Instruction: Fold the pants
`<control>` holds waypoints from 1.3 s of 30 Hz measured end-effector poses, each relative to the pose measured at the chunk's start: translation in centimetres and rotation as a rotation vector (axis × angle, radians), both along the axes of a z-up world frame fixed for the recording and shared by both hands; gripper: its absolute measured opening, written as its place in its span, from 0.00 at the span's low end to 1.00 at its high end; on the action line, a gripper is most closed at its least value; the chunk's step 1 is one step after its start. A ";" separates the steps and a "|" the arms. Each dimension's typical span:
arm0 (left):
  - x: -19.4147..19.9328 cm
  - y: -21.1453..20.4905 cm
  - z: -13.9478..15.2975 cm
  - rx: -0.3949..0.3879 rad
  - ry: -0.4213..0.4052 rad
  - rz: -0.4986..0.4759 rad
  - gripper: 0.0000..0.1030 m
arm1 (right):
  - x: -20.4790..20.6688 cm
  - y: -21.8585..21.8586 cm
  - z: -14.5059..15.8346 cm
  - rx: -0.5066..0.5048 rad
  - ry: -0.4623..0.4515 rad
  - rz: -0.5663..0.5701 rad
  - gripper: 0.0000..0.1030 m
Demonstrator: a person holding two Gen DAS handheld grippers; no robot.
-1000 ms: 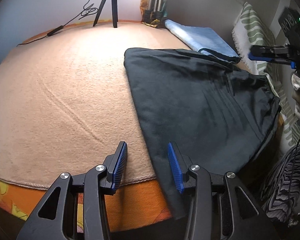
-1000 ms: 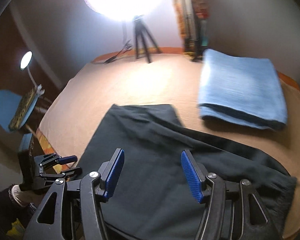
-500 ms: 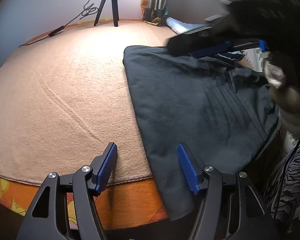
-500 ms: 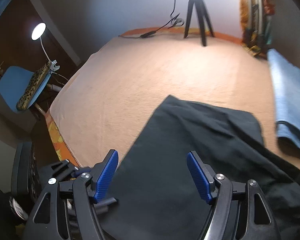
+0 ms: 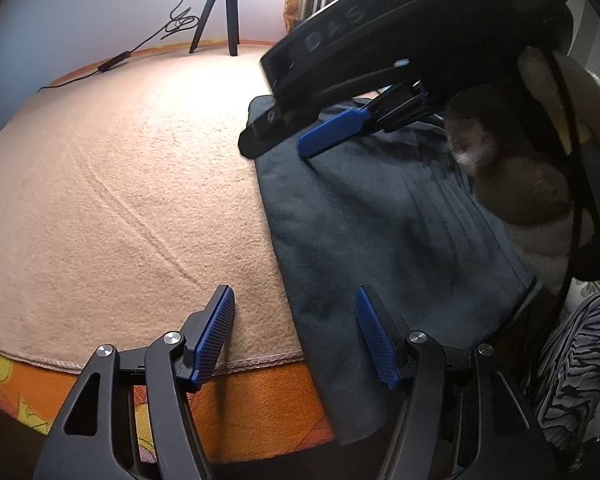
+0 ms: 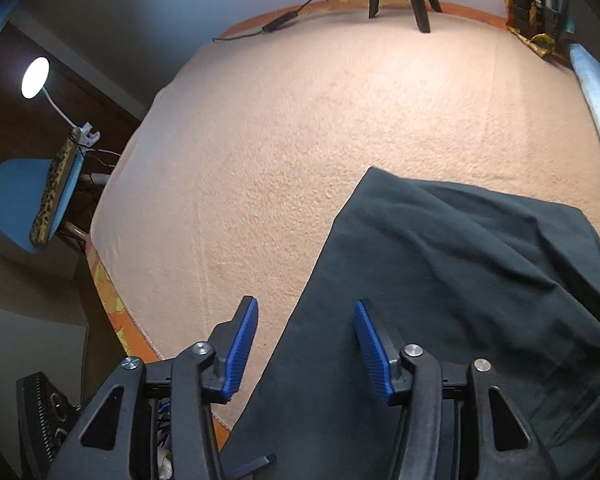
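right gripper (image 6: pixel 306 344) has swung in over the dark pants (image 6: pixel 460 280) on the peach blanket (image 6: pixel 300 140), jaws closing astride the long edge, gripping nothing yet. left gripper (image 5: pixel 296 336) waits, wider now, empty; fold imminent.

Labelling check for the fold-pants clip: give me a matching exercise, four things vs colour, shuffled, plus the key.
Things:
1. pants
2. bed cover
3. tripod
4. chair

Colours:
A. light blue
B. peach
C. dark grey
D. black

Pairs: 1-C, 2-B, 3-D, 4-A
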State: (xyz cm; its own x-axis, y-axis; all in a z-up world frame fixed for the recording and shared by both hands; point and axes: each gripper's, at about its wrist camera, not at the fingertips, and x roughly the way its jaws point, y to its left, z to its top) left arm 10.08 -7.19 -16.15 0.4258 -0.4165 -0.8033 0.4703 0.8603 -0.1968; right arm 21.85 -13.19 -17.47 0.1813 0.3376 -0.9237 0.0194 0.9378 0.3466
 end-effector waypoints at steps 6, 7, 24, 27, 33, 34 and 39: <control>-0.1 0.0 0.1 -0.032 0.009 -0.009 0.52 | 0.7 1.2 -0.8 -0.056 0.030 0.014 0.47; -0.1 0.0 0.1 -0.041 0.013 -0.012 0.51 | 0.8 1.5 -0.9 -0.075 0.036 0.019 0.47; -1.7 -0.5 0.0 -0.160 0.056 -0.029 0.47 | 2.6 6.2 -1.9 -0.376 0.102 0.151 0.37; -2.0 -0.4 0.3 -0.136 0.029 -0.022 0.47 | 2.6 6.2 -1.9 -0.383 0.092 0.149 0.26; -1.9 -0.5 0.3 -0.111 0.011 0.019 0.47 | 2.5 3.7 -1.4 -0.276 0.095 0.079 0.03; -1.8 -0.6 0.3 -0.111 0.012 0.020 0.47 | 2.5 3.3 -1.2 -0.257 0.092 0.072 0.02; -1.6 -1.0 0.1 -0.109 0.008 0.006 0.47 | 1.9 1.0 0.2 -0.152 0.054 0.014 0.00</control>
State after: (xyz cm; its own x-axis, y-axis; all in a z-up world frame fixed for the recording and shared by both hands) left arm 8.44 -8.22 -16.06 0.4225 -0.4993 -0.7565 0.4634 0.8362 -0.2931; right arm 23.79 -12.18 -17.31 0.1261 0.1956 -0.9725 0.0203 0.9797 0.1996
